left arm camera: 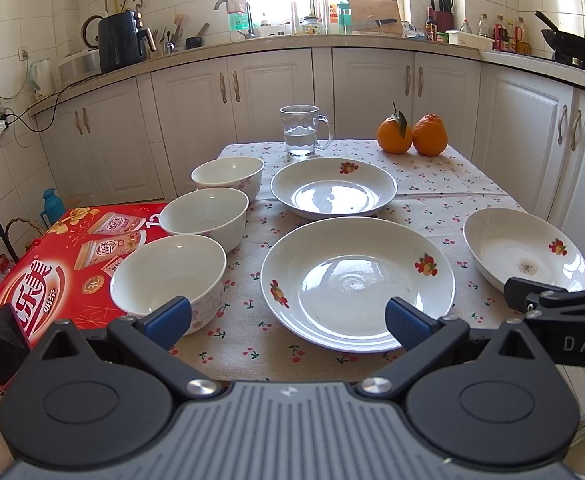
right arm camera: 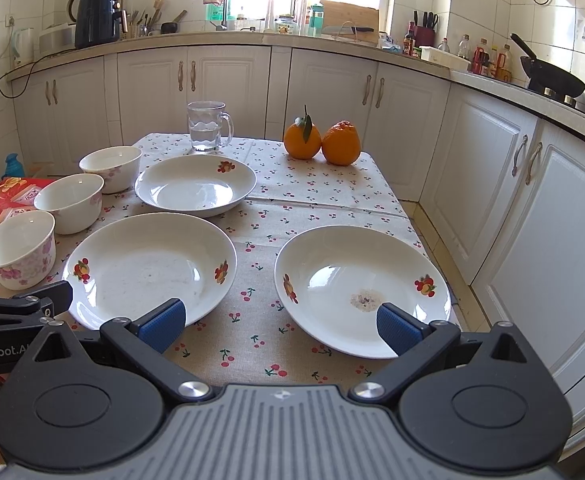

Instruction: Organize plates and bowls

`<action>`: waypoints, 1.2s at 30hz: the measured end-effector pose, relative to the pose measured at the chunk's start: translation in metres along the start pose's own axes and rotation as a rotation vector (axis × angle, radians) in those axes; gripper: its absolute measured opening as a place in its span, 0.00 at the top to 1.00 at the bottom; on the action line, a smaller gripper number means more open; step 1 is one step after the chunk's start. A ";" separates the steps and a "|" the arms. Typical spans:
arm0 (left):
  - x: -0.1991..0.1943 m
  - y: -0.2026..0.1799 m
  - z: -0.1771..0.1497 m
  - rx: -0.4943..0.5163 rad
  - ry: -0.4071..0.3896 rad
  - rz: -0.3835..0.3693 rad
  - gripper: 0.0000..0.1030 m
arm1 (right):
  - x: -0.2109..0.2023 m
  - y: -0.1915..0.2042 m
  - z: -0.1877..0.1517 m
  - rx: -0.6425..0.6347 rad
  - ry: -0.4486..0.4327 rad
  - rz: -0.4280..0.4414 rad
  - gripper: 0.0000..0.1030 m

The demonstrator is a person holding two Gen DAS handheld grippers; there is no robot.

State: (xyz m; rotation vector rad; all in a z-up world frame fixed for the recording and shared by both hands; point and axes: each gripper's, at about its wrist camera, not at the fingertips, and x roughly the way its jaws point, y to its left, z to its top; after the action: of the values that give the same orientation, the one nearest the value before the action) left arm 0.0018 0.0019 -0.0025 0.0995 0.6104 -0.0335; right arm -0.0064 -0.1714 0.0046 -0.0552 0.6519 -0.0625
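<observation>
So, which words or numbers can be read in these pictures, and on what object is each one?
"DAS", cut off: right gripper arm.
"enRobot.A", cut off: left gripper arm.
"12", partly hidden: red box.
Large Chinese characters on the red box: I cannot read them surely.
Bottle labels on the counter: too small.

Open cloth strip between near middle plate (right arm camera: 148, 264) and right plate (right arm camera: 362, 288), passable. Three bowls (left arm camera: 204, 216) pack the table's left edge, red box (left arm camera: 52, 272) just beyond them. Glass mug (right arm camera: 208, 126) and two oranges (right arm camera: 322, 140) block the far edge
</observation>
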 end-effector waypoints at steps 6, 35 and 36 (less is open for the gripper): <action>0.000 0.000 0.000 0.000 -0.001 0.000 0.01 | 0.000 0.000 0.000 -0.001 -0.001 -0.001 0.00; 0.006 -0.007 0.009 0.054 -0.003 -0.023 0.01 | 0.003 -0.006 0.003 -0.018 -0.006 0.011 0.00; 0.007 -0.008 0.010 0.061 -0.007 -0.026 0.01 | 0.004 -0.006 0.004 -0.020 -0.009 0.016 0.00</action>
State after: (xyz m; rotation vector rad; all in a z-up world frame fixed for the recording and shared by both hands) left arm 0.0129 -0.0069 0.0013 0.1500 0.6040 -0.0776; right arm -0.0015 -0.1779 0.0058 -0.0698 0.6437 -0.0404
